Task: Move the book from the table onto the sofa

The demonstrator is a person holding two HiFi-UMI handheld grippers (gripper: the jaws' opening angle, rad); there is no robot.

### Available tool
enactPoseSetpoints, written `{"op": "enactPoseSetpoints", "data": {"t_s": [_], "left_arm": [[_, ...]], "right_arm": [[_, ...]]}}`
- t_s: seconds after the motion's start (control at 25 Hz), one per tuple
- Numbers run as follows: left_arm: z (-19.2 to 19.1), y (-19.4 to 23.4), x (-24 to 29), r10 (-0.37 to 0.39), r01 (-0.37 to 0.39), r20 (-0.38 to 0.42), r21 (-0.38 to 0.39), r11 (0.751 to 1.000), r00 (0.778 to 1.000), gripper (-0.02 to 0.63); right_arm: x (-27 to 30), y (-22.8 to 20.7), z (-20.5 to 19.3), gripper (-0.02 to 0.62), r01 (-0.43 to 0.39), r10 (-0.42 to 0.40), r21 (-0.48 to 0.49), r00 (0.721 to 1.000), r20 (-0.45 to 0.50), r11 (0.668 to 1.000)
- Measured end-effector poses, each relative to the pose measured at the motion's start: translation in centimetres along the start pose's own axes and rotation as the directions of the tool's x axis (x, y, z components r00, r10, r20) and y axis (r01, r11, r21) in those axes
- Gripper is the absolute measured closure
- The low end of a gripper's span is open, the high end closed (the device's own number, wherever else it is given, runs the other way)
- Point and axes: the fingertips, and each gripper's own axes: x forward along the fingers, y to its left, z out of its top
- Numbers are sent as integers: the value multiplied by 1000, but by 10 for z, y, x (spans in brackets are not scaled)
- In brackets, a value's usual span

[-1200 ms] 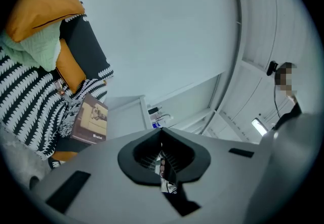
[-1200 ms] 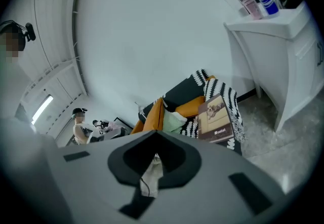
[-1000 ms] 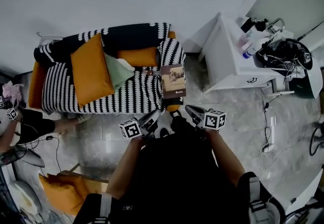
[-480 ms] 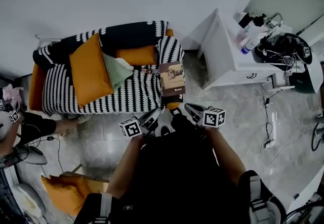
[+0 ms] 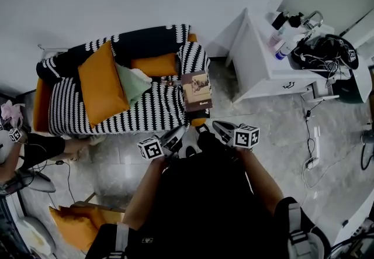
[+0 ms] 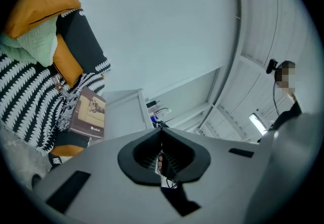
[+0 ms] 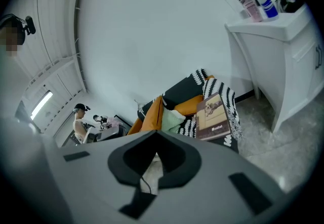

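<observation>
The brown book [image 5: 196, 90] lies flat on the right end of the black-and-white striped sofa [image 5: 105, 118], beside its armrest. It also shows in the left gripper view as the book [image 6: 87, 112] and in the right gripper view as the book [image 7: 213, 110]. My left gripper [image 5: 180, 133] and right gripper [image 5: 217, 127] are held close to my body, short of the sofa's front edge and apart from the book. Both are shut with nothing between the jaws, as seen on the left gripper [image 6: 161, 130] and the right gripper [image 7: 156, 135].
An orange cushion [image 5: 102, 79] and a green cushion [image 5: 132, 80] lean on the sofa. A white table [image 5: 257, 68] with bottles [image 5: 284, 47] and cables stands at the right. A person [image 5: 35, 148] sits at the left. Another orange cushion [image 5: 73, 225] lies on the floor.
The head view has drifted slightly. The book stays on the sofa and both grippers keep their places, shut.
</observation>
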Motion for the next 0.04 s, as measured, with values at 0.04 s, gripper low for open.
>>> {"op": "enactPoseSetpoints", "data": {"t_s": [0.04], "left_arm": [[0,0,0,2,-2,-2,2,1000,1000,595]], "right_arm": [[0,0,0,589,1,-1,0,1000,-1,1000]]}}
